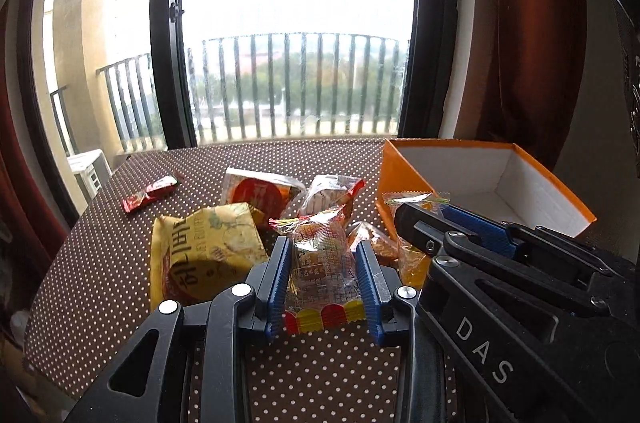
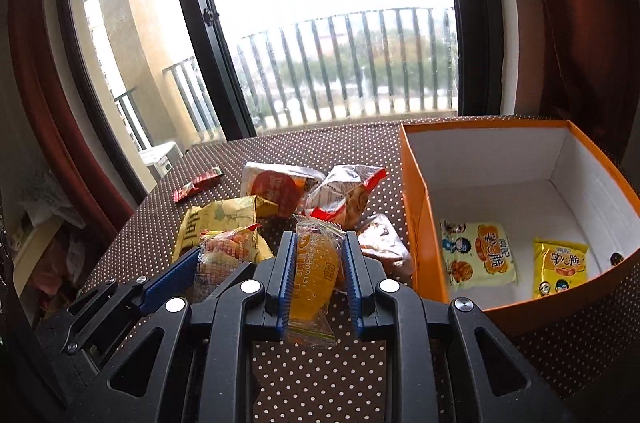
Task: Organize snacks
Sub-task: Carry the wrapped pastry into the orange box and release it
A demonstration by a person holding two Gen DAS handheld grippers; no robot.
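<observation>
The dotted brown tabletop [image 2: 320,375] carries an orange box [image 2: 420,223] with 2 yellow packets inside and a loose snack pile [image 1: 256,207] left of it. The left tool [image 1: 323,271] clamps a clear red-printed pastry packet [image 1: 322,263]; the right tool [image 2: 318,275] clamps a yellow jelly packet [image 2: 314,279].

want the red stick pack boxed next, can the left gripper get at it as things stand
Probably not yet. The left gripper is shut on a clear pack, so it has no free grip. The red stick pack itself lies alone on the table, with nothing on top of it.
</observation>
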